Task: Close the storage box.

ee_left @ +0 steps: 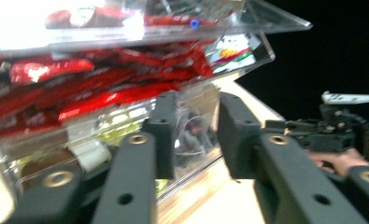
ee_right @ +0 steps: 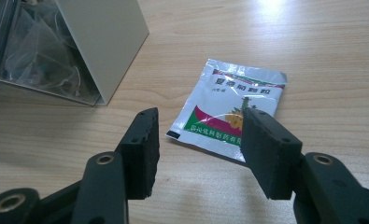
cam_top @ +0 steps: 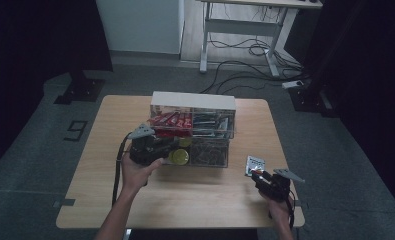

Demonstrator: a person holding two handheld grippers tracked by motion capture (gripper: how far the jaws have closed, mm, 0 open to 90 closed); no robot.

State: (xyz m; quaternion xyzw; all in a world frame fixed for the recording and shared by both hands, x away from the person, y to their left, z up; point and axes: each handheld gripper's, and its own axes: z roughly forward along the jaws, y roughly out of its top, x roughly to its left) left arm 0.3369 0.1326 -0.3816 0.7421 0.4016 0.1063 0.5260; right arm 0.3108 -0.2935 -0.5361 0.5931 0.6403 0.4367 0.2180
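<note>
Left gripper view is motion-blurred: red packets point(ee_left: 93, 88) in the clear organizer point(ee_left: 266, 49) smear together, print unreadable. Organizer is cut off at top and left edges. What sits in the lower compartment behind the left gripper point(ee_left: 196, 135) jaws is too blurred to tell. Right gripper point(ee_left: 341, 133) far off is cropped by the right edge.

High view: left gripper point(cam_top: 157, 150) covers the organizer's point(cam_top: 192, 100) lower-left front; sachet point(cam_top: 255, 164) print too small to read; forearms cut by the bottom edge.

Right gripper view: sachet's point(ee_right: 229, 105) near right corner hides behind a jaw; organizer point(ee_right: 98, 42) is cropped at top left.
</note>
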